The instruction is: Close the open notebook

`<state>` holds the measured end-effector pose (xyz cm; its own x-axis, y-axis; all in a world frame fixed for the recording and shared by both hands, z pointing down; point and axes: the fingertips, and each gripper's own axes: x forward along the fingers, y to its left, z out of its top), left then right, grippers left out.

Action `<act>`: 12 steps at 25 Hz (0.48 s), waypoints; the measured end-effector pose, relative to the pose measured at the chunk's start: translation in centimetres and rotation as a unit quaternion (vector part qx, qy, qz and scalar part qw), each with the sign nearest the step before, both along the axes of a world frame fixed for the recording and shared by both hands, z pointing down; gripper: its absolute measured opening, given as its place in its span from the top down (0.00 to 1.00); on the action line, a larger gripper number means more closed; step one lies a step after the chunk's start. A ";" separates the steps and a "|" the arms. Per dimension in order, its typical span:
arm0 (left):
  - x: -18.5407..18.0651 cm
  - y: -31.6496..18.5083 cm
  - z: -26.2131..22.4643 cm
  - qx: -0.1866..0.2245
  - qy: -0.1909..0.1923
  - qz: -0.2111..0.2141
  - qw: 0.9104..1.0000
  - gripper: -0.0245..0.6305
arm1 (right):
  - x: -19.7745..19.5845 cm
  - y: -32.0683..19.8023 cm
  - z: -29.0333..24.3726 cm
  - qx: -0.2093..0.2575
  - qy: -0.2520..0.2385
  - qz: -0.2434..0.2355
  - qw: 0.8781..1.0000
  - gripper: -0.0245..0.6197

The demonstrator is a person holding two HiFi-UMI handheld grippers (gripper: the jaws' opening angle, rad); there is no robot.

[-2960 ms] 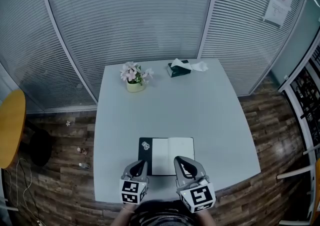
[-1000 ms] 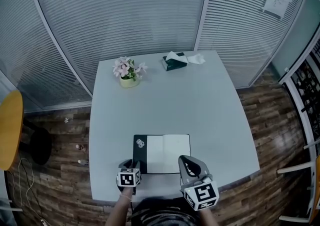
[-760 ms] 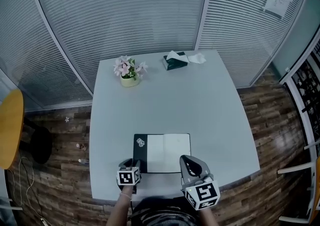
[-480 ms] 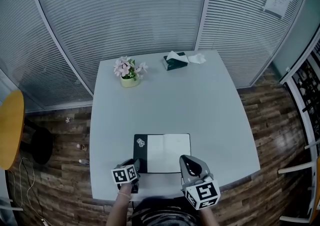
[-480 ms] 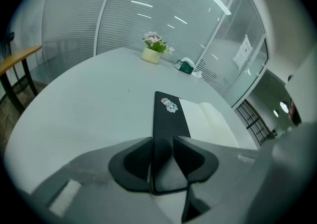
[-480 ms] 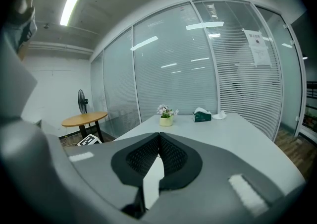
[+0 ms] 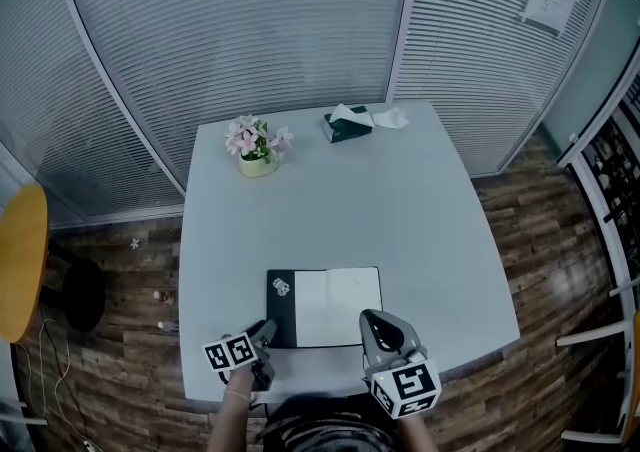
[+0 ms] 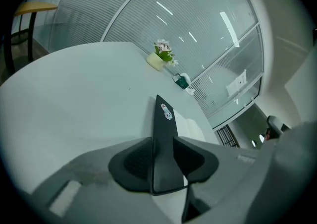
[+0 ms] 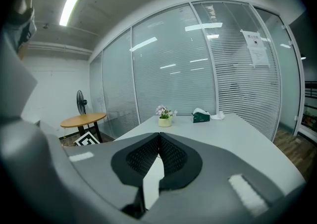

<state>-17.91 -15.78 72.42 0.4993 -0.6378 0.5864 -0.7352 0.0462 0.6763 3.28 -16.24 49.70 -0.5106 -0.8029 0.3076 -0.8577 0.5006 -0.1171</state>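
Left gripper [image 7: 262, 338] has slid left and rolled over in the last second. Its jaws now pinch the dark cover [image 8: 163, 134] of the notebook [image 7: 326, 306], so the flip is starting, though any lift is probably slight. The notebook lies open at the near edge of the desk [image 7: 330, 200]. Right gripper [image 7: 384, 332] hovers just beside it, jaws shut, empty.

Head view: high, steeply down over the whole table [image 7: 430, 210].
Left gripper view: low, tilted, close.
Right gripper view: low, level.
Shared: flowers [image 7: 257, 138], all; notebook [image 7: 325, 305], head and left.
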 end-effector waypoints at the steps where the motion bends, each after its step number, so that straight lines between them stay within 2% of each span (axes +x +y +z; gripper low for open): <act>1: 0.1 0.0 -0.4 0.006 0.004 0.002 1.000 0.75 | 0.0 0.0 0.0 -0.001 -0.001 -0.001 1.000 0.96; 7: 0.8 -0.1 -3.6 0.041 0.055 0.015 0.998 0.75 | -0.5 -0.1 0.0 -0.001 -0.007 -0.004 1.000 0.96; 12: 2.1 0.0 -5.6 0.063 0.061 0.046 0.995 0.77 | -0.6 -0.1 0.0 -0.001 -0.007 -0.005 1.000 0.96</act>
